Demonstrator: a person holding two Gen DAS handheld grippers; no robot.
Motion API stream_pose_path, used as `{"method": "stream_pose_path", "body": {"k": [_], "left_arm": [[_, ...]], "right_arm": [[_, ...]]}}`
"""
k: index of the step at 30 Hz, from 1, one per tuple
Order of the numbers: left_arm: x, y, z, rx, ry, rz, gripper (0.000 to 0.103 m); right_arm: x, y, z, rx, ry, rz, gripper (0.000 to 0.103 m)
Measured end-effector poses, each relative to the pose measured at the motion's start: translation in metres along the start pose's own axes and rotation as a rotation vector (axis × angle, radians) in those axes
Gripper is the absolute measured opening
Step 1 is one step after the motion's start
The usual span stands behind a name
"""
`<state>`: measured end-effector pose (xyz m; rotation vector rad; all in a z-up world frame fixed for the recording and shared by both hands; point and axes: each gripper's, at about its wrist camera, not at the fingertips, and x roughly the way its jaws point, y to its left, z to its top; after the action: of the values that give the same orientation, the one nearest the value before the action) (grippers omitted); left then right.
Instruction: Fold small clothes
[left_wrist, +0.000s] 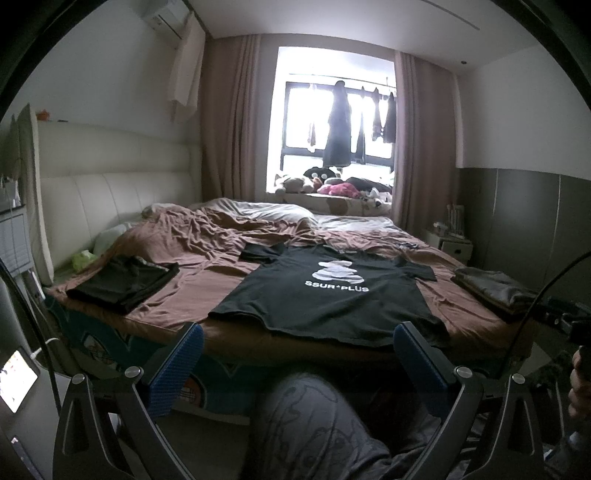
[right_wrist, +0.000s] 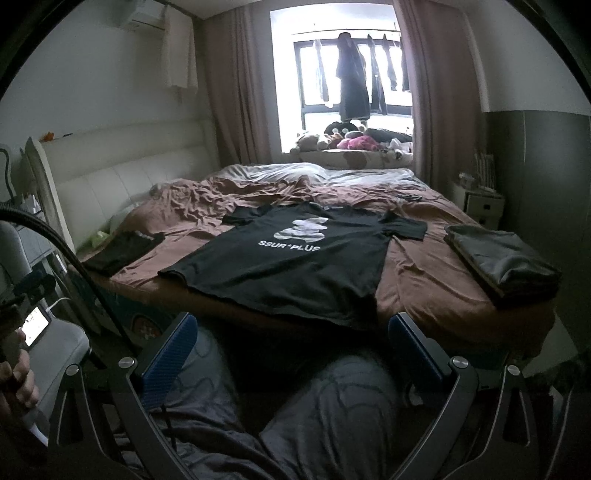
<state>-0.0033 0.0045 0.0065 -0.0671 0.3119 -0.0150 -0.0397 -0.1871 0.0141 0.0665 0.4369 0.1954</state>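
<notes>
A black T-shirt (left_wrist: 325, 291) with a white print and "SSUR*PLUS" lies spread flat, print up, on the brown bed sheet (left_wrist: 207, 269), hem toward me at the bed's near edge. It also shows in the right wrist view (right_wrist: 288, 258). My left gripper (left_wrist: 297, 339) is open and empty, held just short of the hem, above my knee. My right gripper (right_wrist: 291, 330) is open and empty, also just short of the hem, near its right corner.
A folded dark garment (left_wrist: 125, 282) lies on the bed's left side. A folded grey stack (right_wrist: 506, 258) lies on the right side. Rumpled bedding (left_wrist: 258, 214) fills the far half. A lit phone (right_wrist: 35, 325) sits on a chair at the left. My legs (right_wrist: 325, 413) are below the grippers.
</notes>
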Motion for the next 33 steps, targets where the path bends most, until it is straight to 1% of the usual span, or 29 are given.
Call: {"method": "stream_pose_path", "body": {"k": [12,33], "left_arm": [[0.0,0.0,-0.0003,0.0,0.001,-0.001,0.103],[-0.0004,-0.0002,-0.0006,-0.004,0.001,-0.002,0.103]], "right_arm": [[0.0007,0.0026,0.0011,0.012,0.002,0.009,0.103],[0.0025,0.0039,-0.0016,0.011,0.003,0.0,0.103]]}}
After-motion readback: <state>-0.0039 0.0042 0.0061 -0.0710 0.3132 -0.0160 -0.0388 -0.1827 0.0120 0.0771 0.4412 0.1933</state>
